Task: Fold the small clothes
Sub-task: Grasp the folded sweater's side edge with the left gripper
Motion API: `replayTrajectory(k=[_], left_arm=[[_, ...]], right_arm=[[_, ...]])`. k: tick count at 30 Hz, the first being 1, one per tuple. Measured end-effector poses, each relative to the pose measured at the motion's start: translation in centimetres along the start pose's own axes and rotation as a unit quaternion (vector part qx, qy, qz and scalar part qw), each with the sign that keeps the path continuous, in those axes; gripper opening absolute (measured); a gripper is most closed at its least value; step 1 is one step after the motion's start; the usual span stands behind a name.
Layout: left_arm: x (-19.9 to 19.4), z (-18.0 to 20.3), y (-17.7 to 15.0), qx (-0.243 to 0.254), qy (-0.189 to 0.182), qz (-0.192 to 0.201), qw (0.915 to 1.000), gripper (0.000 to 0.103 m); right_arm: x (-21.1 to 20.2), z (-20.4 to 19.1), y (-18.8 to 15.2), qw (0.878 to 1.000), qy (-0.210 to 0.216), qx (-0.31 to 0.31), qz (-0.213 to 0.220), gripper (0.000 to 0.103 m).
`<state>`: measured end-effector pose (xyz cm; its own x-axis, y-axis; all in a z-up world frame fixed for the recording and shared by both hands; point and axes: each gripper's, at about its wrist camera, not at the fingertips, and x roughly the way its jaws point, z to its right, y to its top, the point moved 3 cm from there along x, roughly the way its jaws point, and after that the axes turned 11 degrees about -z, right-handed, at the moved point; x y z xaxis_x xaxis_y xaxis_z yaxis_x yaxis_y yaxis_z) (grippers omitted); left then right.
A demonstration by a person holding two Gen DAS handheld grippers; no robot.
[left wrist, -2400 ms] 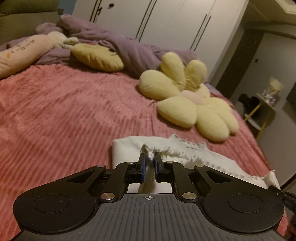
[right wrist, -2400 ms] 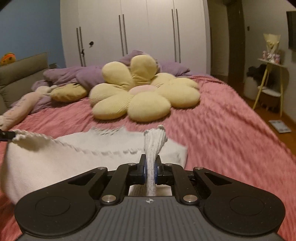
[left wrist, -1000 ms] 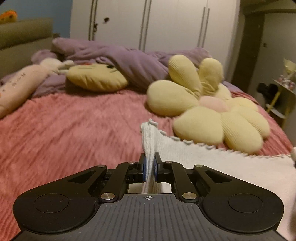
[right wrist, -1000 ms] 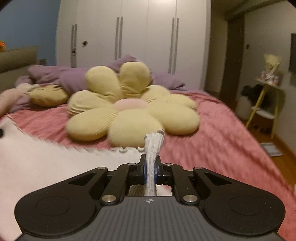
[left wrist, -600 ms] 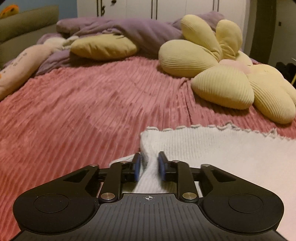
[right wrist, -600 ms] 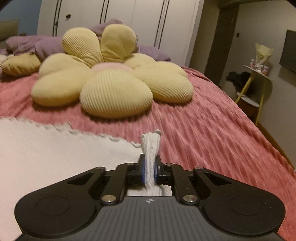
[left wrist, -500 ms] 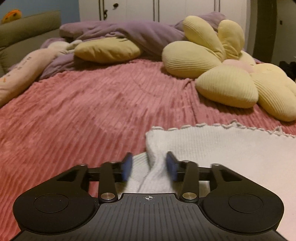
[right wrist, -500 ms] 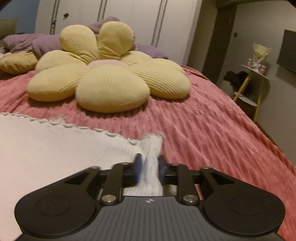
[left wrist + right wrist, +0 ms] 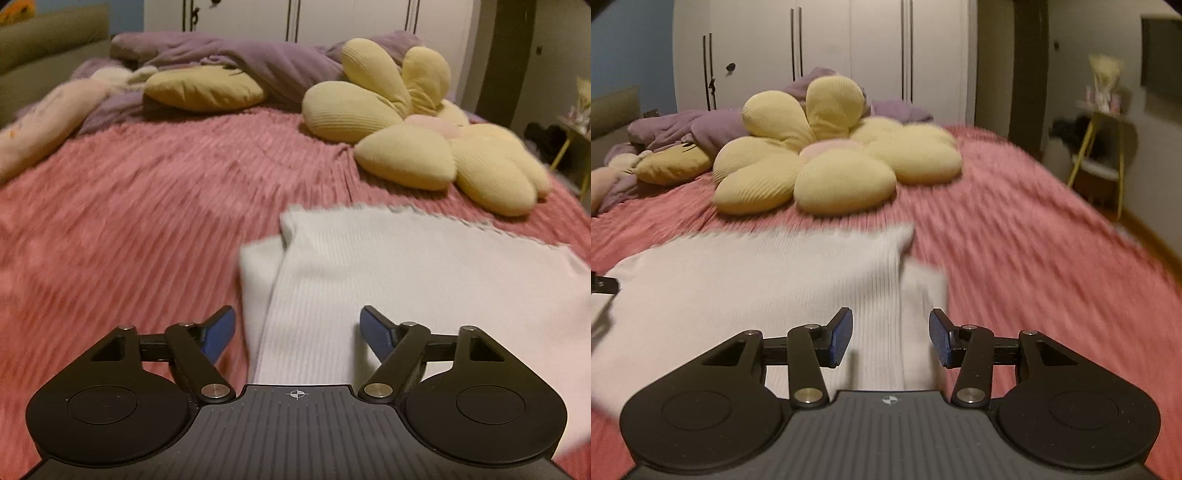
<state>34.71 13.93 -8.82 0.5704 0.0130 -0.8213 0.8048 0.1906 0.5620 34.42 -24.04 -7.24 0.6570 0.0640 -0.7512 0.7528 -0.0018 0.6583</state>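
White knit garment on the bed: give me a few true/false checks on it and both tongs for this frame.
1. Both tongs are open. True: left tongs, right tongs.
2. The white knit garment lies on the pink bedspread. True.
3. The right tongs pinch a corner. False: jaws apart, gripping nothing.
4. The flower pillow rests on the garment. False: it lies beyond it, apart.

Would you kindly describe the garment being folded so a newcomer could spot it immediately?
On the pink ribbed bedspread, nearer than the yellow flower cushion, lies a white ribbed knit garment, one layer folded over another. It is the only white, flat item; its neighbours are puffy cushions.
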Motion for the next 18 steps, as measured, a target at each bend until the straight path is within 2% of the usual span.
replayTrajectory(k=[4,6,11,12,14,18], left_arm=[[-2.0,-2.1,-4.0,-0.031,-0.036,-0.024,0.9986,0.081],[-2.4,-2.8,-5.4,-0.043,-0.058,-0.039,0.9966,0.076],[-2.7,-3.3,-6.0,-0.07,-0.093,-0.059,0.9915,0.064],[-2.5,-3.4,-5.8,-0.08,-0.099,-0.061,0.99,0.059],[-2.1,-3.7,-5.6,-0.1,-0.096,-0.068,0.988,0.05],[-1.9,-3.9,-5.4,-0.105,-0.085,-0.064,0.9887,0.021]], right_arm=[[-2.6,1.5,-3.8,0.998,0.042,0.039,-0.035,0.045],[-3.2,2.1,-4.9,0.996,0.062,0.054,-0.042,0.045],[-3.1,3.1,-5.5,0.988,0.1,0.091,-0.068,0.044],[-2.8,3.1,-5.5,0.986,0.107,0.101,-0.073,0.038],[-2.5,2.9,-5.5,0.985,0.112,0.107,-0.077,0.034],[-2.2,2.2,-5.5,0.99,0.086,0.083,-0.076,0.01]])
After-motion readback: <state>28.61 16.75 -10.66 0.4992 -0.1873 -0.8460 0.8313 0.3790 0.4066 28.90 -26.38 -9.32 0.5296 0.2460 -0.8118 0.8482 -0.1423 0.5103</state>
